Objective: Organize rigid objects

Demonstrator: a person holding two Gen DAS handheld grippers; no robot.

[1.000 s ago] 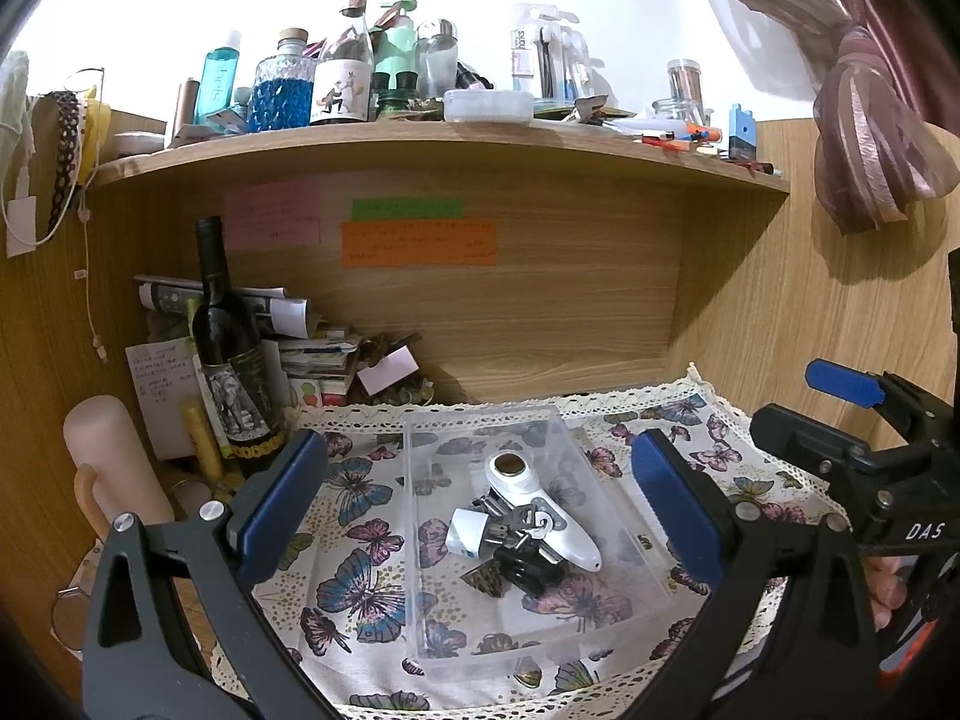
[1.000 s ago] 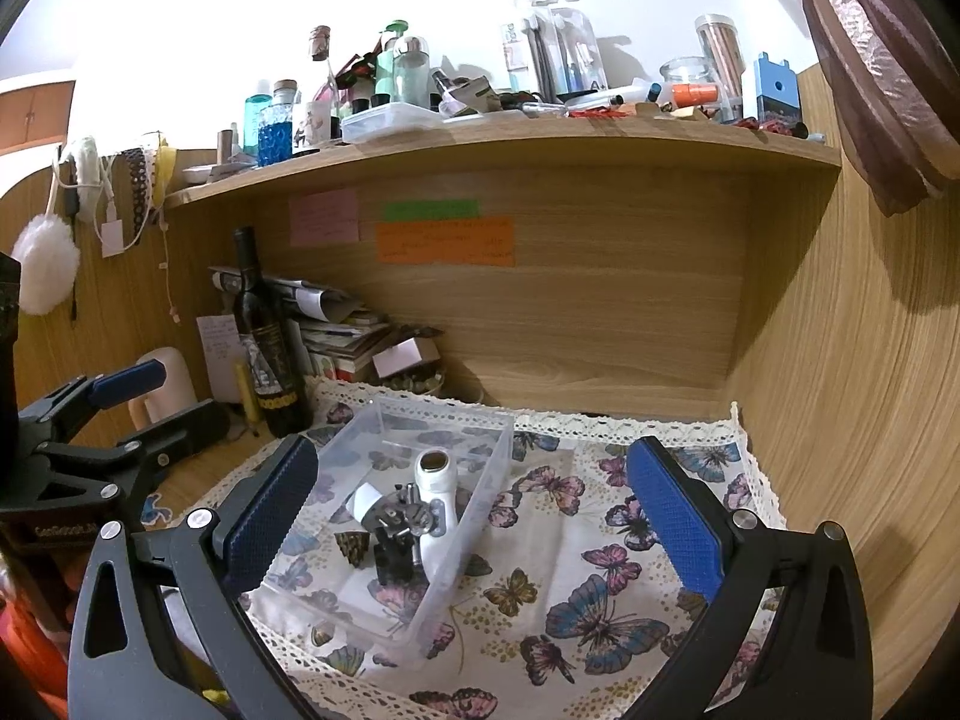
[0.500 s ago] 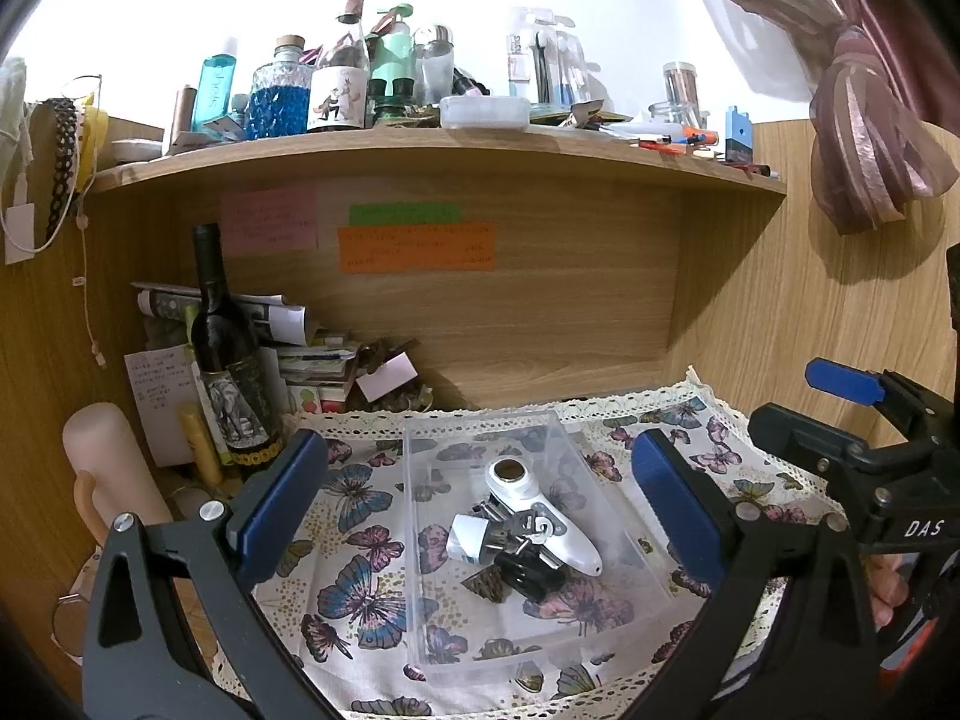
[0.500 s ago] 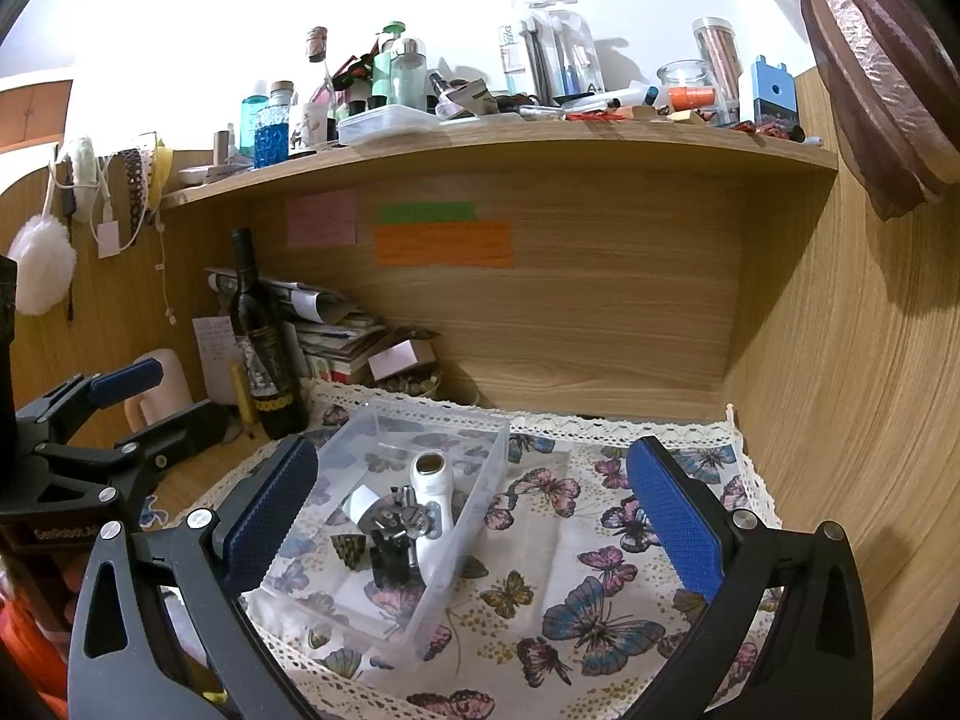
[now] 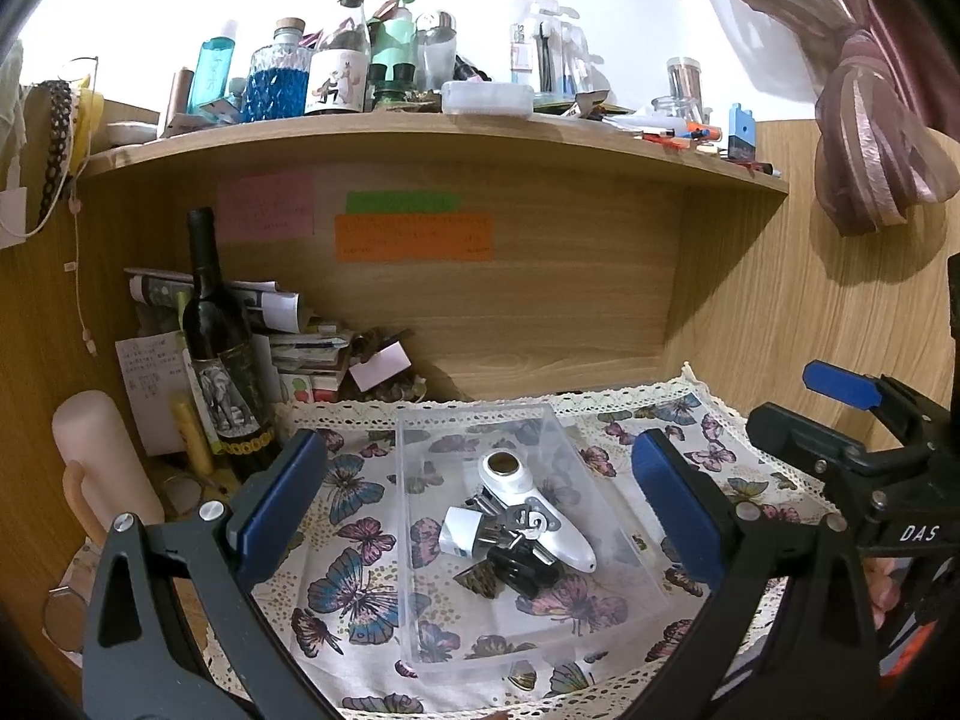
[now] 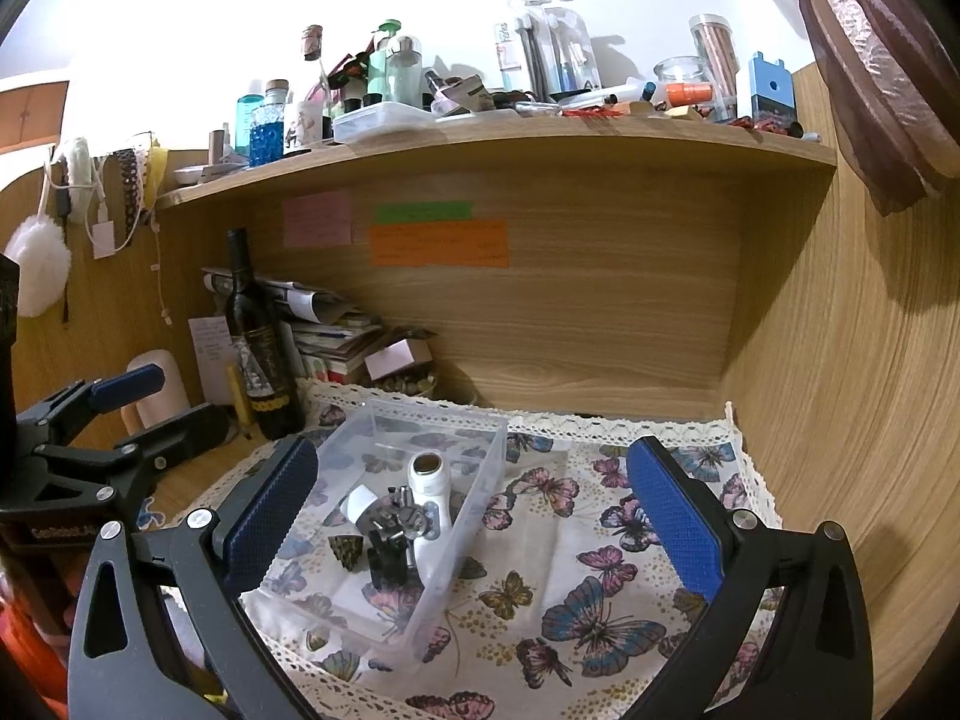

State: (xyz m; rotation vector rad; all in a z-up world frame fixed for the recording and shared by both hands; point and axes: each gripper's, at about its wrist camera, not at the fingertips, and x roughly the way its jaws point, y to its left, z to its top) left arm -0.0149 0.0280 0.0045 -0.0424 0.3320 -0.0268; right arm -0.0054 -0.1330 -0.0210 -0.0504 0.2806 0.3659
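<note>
Slid nearer the front lace edge of the butterfly cloth [image 5: 354,585] since a second ago: clear plastic bin [image 5: 624,531], now low in both views, contents unshifted inside. Left gripper [image 5: 480,507] hovering above the bin, blue pads [image 5: 279,501] spread wide to either side of it, gripping nothing. Right gripper [image 6: 474,519] likewise wide open and empty, poised over the cloth with the bin [image 6: 480,480] under its left finger. Lying in the bin: white handheld device [image 5: 528,507] set diagonally, white plug adapter [image 5: 459,531] just beside it, metal keys [image 5: 528,519] resting on the device, black clip [image 5: 525,567] and small patterned clip [image 5: 480,579] toward the front. Standing upright at back left, off the cloth: dark wine bottle [image 5: 219,348], beside stacked papers [image 5: 300,348]. Above, cluttered wooden shelf [image 5: 420,135]
</note>
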